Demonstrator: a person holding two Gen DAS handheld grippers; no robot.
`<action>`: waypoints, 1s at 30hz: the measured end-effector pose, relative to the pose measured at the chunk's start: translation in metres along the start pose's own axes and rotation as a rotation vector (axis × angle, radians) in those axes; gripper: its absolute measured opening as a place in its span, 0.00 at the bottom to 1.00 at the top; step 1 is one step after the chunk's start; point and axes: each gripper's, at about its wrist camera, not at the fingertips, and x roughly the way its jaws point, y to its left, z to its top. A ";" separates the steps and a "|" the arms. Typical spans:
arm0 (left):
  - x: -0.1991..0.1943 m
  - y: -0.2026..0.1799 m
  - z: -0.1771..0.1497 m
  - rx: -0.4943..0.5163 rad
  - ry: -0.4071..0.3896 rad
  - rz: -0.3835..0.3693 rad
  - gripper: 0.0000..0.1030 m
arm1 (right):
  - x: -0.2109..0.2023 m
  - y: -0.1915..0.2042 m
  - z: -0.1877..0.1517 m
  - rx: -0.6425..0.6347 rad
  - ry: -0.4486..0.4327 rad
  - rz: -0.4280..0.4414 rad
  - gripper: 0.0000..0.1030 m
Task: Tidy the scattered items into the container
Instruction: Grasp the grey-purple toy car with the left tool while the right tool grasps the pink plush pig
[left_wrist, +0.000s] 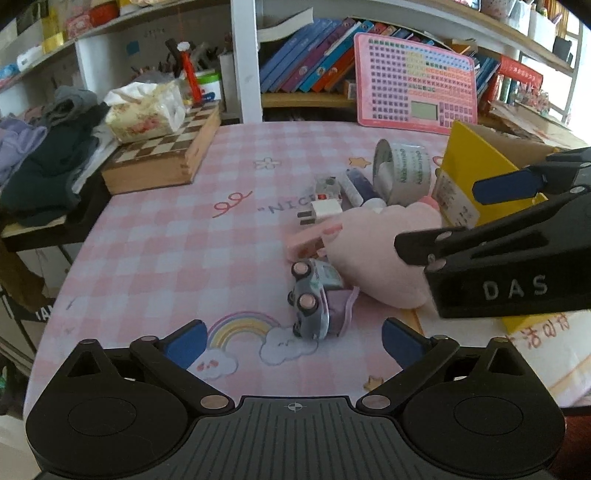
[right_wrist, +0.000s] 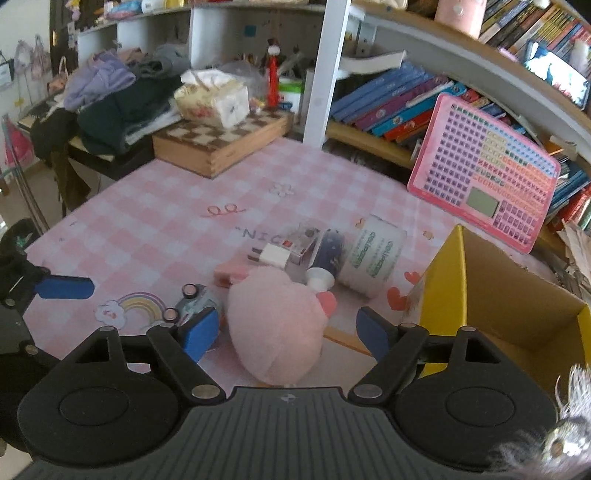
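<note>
A pink plush (right_wrist: 277, 325) lies on the pink checked tablecloth, between the fingers of my open right gripper (right_wrist: 287, 334); its left pad (right_wrist: 201, 332) is close to the plush. The yellow cardboard box (right_wrist: 443, 280) stands open just to the right. Behind the plush lie a tape roll (right_wrist: 376, 254), a dark tube (right_wrist: 328, 251), a white charger (right_wrist: 277, 256) and a pink block (right_wrist: 231, 275). A grey toy car (left_wrist: 310, 306) lies on its side just ahead of my open, empty left gripper (left_wrist: 293, 345). The right gripper (left_wrist: 461, 218) reaches in over the plush (left_wrist: 384, 251) from the right.
A wooden chessboard box (left_wrist: 162, 155) with a tissue pack (left_wrist: 147, 110) sits at the back left, beside a pile of clothes (left_wrist: 44, 155). A pink keypad toy (left_wrist: 417, 85) leans against the bookshelf. The table edge curves down the left side.
</note>
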 end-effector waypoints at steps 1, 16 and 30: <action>0.005 -0.001 0.003 0.008 0.003 0.000 0.96 | 0.005 -0.001 0.002 -0.001 0.013 0.003 0.79; 0.049 -0.006 0.013 0.060 0.080 -0.006 0.74 | 0.058 -0.002 0.011 -0.047 0.143 0.036 0.84; 0.057 -0.006 0.013 0.079 0.091 -0.075 0.39 | 0.079 -0.012 0.009 0.061 0.226 0.167 0.59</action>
